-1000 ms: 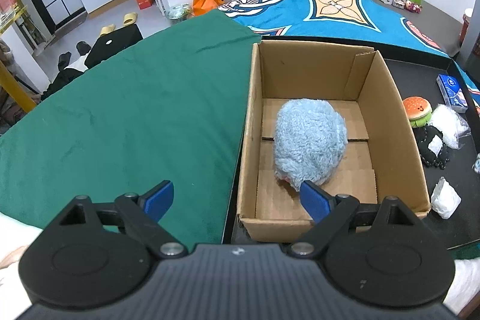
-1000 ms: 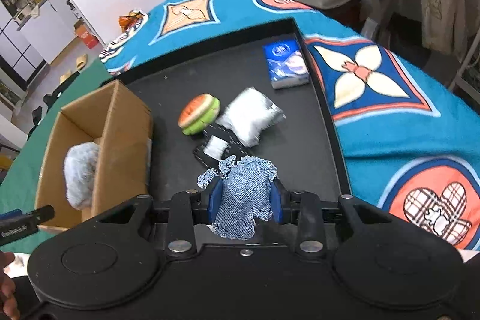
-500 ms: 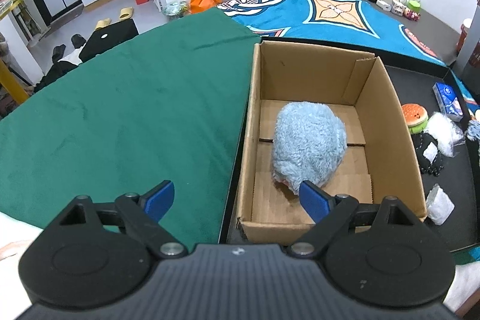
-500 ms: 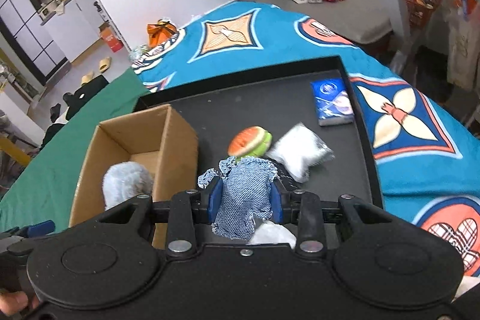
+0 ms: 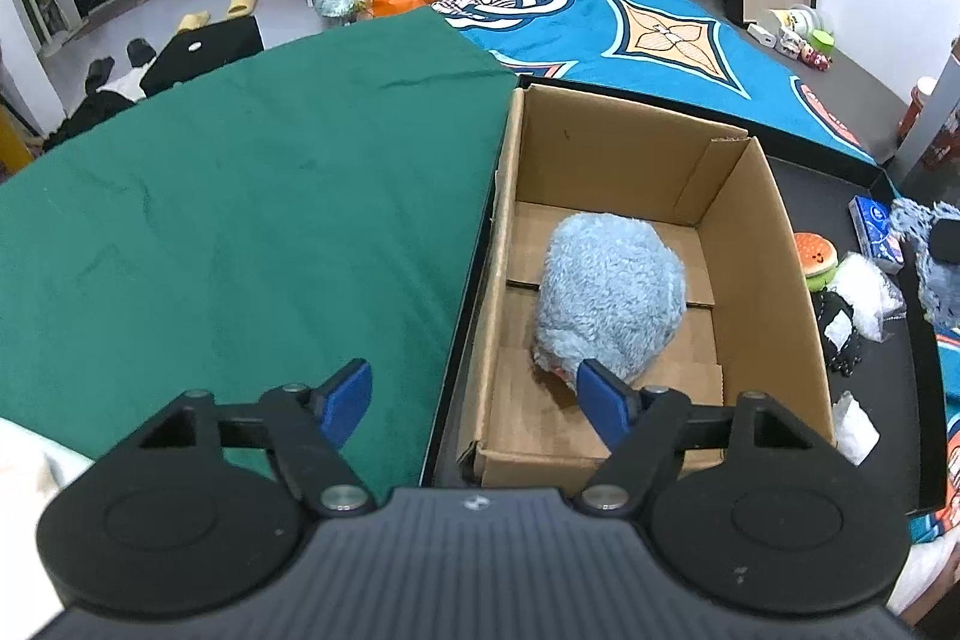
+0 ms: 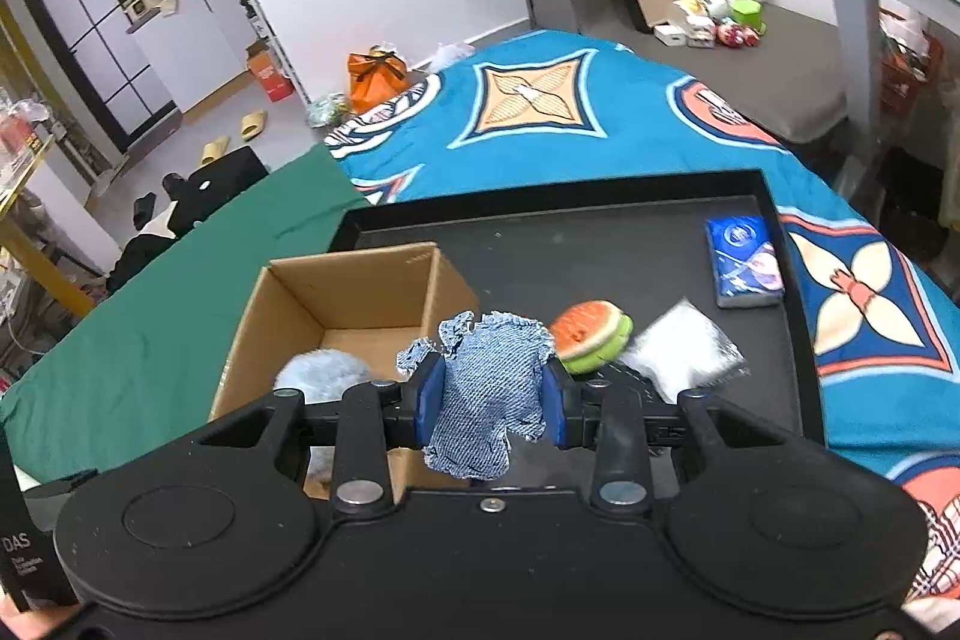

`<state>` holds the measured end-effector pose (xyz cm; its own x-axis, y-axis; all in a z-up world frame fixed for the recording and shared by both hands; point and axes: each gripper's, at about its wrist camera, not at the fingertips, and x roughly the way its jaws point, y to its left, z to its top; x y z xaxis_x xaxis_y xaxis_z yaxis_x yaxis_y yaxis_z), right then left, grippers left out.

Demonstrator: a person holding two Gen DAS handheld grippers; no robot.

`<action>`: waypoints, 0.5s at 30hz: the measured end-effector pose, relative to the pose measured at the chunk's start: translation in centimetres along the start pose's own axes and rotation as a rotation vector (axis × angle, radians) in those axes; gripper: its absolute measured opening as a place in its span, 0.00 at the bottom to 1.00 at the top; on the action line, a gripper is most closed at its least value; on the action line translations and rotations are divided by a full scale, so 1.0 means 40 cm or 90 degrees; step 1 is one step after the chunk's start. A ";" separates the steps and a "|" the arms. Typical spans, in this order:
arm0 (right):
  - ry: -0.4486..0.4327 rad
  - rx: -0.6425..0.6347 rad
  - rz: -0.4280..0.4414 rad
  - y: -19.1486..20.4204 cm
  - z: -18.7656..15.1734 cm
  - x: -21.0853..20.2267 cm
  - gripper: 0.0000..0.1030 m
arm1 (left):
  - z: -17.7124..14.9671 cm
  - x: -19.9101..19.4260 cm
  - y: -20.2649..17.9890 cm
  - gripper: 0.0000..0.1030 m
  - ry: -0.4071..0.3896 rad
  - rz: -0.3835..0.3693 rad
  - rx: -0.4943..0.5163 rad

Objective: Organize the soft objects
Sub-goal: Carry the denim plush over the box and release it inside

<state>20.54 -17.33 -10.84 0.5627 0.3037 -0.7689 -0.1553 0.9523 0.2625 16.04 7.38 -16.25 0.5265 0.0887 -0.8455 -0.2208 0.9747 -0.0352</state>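
The only writing that could be read was "DAS" on a black object (image 6: 18,559) at the lower left edge of the right wrist view; the print on the one blue tissue packet (image 6: 744,269) was too small to make out. The right gripper (image 6: 491,403) was clenched on one frayed denim scrap (image 6: 489,400), held above the near rim of the single cardboard box (image 6: 336,316). A second earlier the same scrap hung over the black tray (image 6: 600,220) with the box well off to the left; now the box sat directly beneath and ahead, and the view was higher. The left gripper (image 5: 474,406) hung empty over the box's near left corner, its jaws apart and gripping nothing, though they had just been closing and stood narrower than before, with nothing between them. Inside the box lay one fluffy light blue plush (image 5: 609,295), unmoved. Beside the box on the tray remained one burger-shaped toy (image 6: 591,337), one clear bag of white stuffing (image 6: 684,355), one black item with a white tag (image 5: 837,325), and one smaller white packet (image 5: 855,424).
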 end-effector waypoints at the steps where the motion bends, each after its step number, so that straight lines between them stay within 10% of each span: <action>1: -0.002 -0.003 0.002 0.007 0.003 0.001 0.33 | 0.000 0.000 0.002 0.70 0.000 -0.004 -0.003; 15: 0.000 -0.056 0.039 0.112 0.039 0.039 0.33 | -0.001 0.022 0.031 0.38 0.016 -0.044 -0.038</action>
<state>21.98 -12.63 -9.97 0.5502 0.3622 -0.7524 -0.2604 0.9305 0.2575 16.20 8.65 -17.04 0.5218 0.0163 -0.8529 -0.2339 0.9642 -0.1247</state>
